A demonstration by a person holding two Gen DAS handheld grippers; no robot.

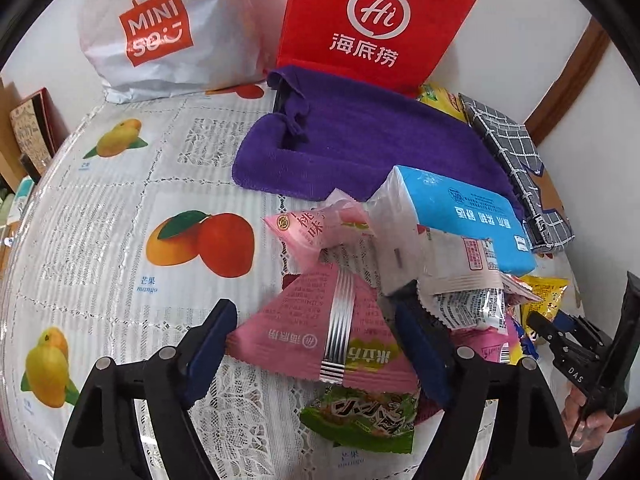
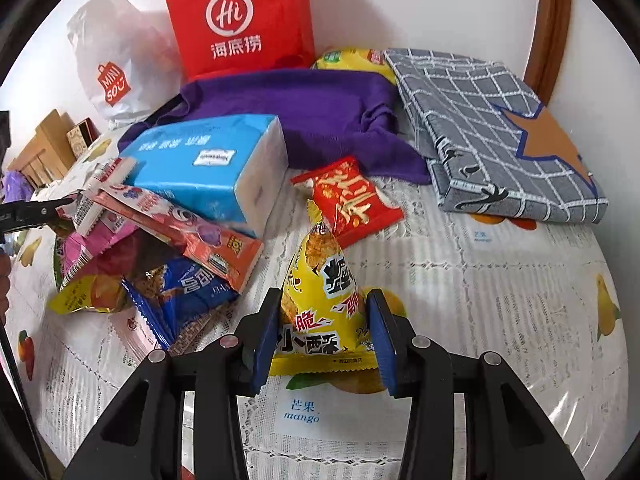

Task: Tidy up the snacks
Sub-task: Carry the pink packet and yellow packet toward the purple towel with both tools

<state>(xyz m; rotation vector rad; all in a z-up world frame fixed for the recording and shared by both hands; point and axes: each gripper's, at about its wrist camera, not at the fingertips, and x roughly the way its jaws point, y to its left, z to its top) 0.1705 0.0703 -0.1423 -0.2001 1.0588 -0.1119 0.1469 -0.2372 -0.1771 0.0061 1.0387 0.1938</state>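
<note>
On a mango-print plastic tablecloth (image 2: 500, 280), the right gripper (image 2: 326, 340) pinches a yellow pyramid-shaped snack packet (image 2: 324, 300), apparently separating it from the pile, while the left gripper (image 1: 320, 344), jaws spread wide, straddles a pink triangular snack packet (image 1: 316, 332) without clamping it.

Left gripper (image 1: 320, 344): jaws spread wide, either side of a pink triangular snack packet (image 1: 316, 332).
Under it: green snack packet (image 1: 360, 416).
Beyond: blue tissue pack (image 1: 460, 216), tilted on the snack heap.
Backdrop: purple towel (image 1: 360, 144), red bag (image 1: 380, 20).
</note>
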